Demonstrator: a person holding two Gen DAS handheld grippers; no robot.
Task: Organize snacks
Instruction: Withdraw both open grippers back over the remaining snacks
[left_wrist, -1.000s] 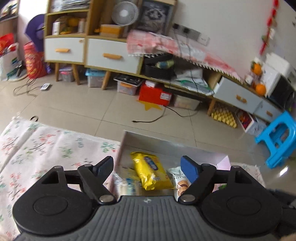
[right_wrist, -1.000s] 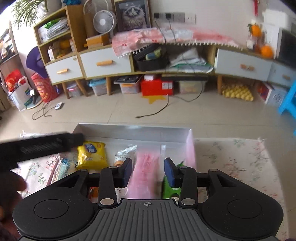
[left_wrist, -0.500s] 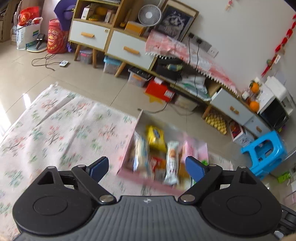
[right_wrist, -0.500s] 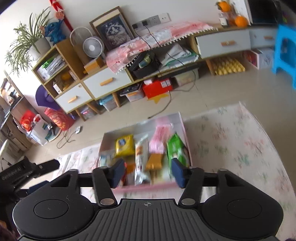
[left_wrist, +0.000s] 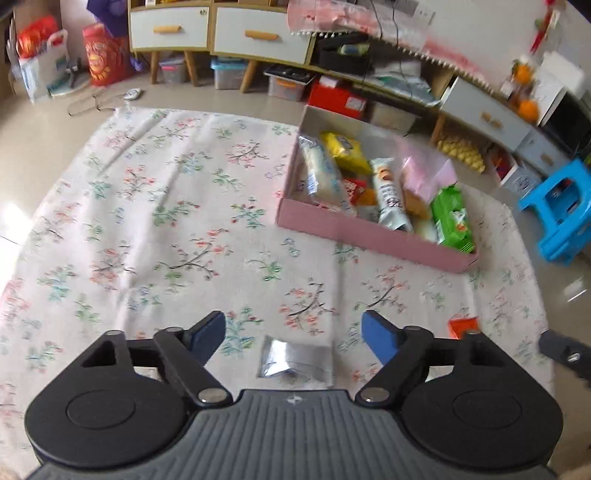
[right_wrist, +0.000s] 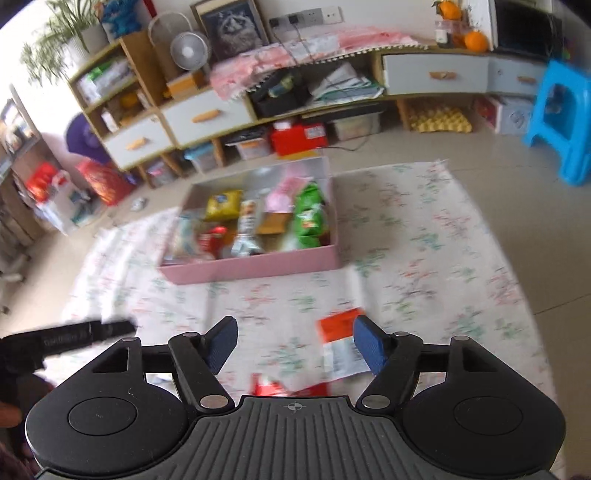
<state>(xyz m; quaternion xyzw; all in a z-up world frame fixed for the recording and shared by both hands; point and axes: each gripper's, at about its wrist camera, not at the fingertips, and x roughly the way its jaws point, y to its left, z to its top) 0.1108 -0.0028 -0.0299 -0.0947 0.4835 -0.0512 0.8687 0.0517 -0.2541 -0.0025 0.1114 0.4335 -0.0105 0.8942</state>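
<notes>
Left gripper (left_wrist: 293, 338) is hovering over the floral cloth (left_wrist: 155, 221), jaws spread wide, pinching nothing. A silver foil packet (left_wrist: 295, 362) is lying flat on the cloth right between and just below the blue pads (left_wrist: 380, 338).

Right gripper (right_wrist: 293, 345) is also hanging with jaws spread wide, nothing between them. An orange-and-white packet (right_wrist: 341, 343) is lying on the cloth under it, close to the right pad (right_wrist: 369, 343); a red wrapper (right_wrist: 273, 387) is peeking out at the gripper body's edge, partly hidden. Same orange packet is showing at the right edge of the left view (left_wrist: 461, 326).

Pink box (left_wrist: 369, 236) is sitting on the cloth's far side, well apart from both grippers. Snacks lying in it: yellow bag (left_wrist: 345, 151), long clear-wrapped pack (left_wrist: 323, 177) along the left wall, tall white tube pack (left_wrist: 389, 195), green pack (left_wrist: 452, 218) at the right end, pink bag (left_wrist: 424, 177) behind it. Small red and orange items in the middle are too blurred to identify.

Right view is motion-blurred; box contents there are matching in order: yellow (right_wrist: 223, 205), green (right_wrist: 310, 216).

Blue stool (left_wrist: 561, 214) is standing on the tile floor beyond the cloth's right edge.
</notes>
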